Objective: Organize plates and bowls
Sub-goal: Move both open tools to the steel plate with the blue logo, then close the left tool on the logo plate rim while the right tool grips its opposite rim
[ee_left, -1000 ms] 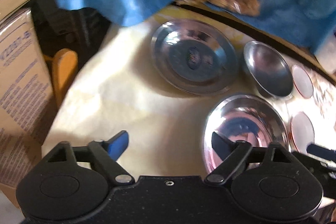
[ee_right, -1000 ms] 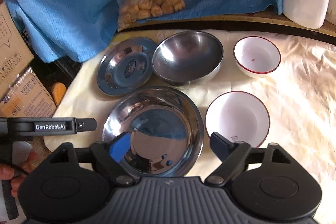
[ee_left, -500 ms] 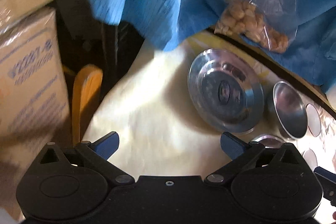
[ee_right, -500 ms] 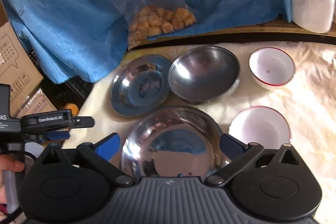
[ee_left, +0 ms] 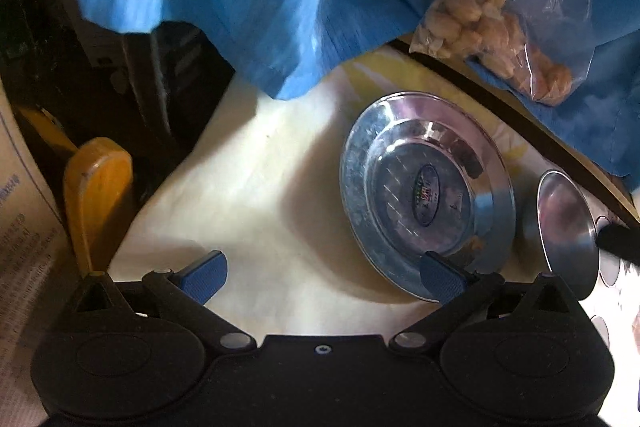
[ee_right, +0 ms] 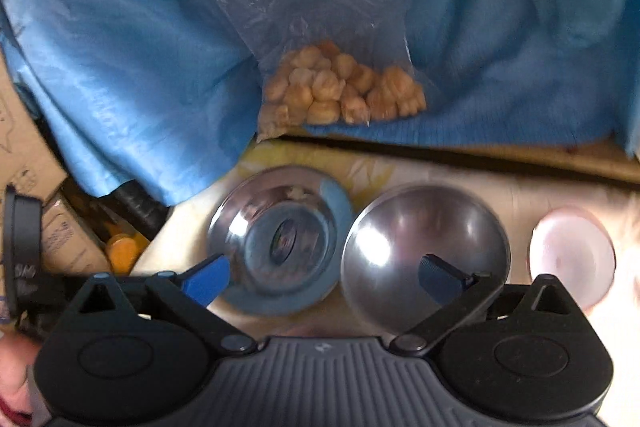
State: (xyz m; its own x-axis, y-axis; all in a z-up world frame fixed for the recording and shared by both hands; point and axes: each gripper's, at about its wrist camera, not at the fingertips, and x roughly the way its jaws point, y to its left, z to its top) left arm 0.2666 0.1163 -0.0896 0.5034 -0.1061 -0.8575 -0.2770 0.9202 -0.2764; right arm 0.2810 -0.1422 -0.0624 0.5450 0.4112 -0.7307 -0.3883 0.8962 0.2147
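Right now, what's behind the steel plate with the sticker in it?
Behind the steel plate a clear bag of snacks leans on blue cloth. The cloth covers whatever stands behind it.

Left gripper [ee_left: 323, 277]: fills the lower part of the left wrist view, jaws spread wide, nothing between them, aimed steeply downward.
Left gripper fingertips [ee_left: 204, 271]: blue ribbed pads, one at lower left of centre, the other at lower right of centre, well apart.
Right gripper [ee_right: 326, 277]: fills the lower part of the right wrist view, jaws spread wide, nothing gripped, tilted downward.
Right gripper fingertips [ee_right: 208, 279]: blue pads, far apart.
Hand [ee_right: 14, 383]: bare, at the lower left corner of the right wrist view, partly cut off.
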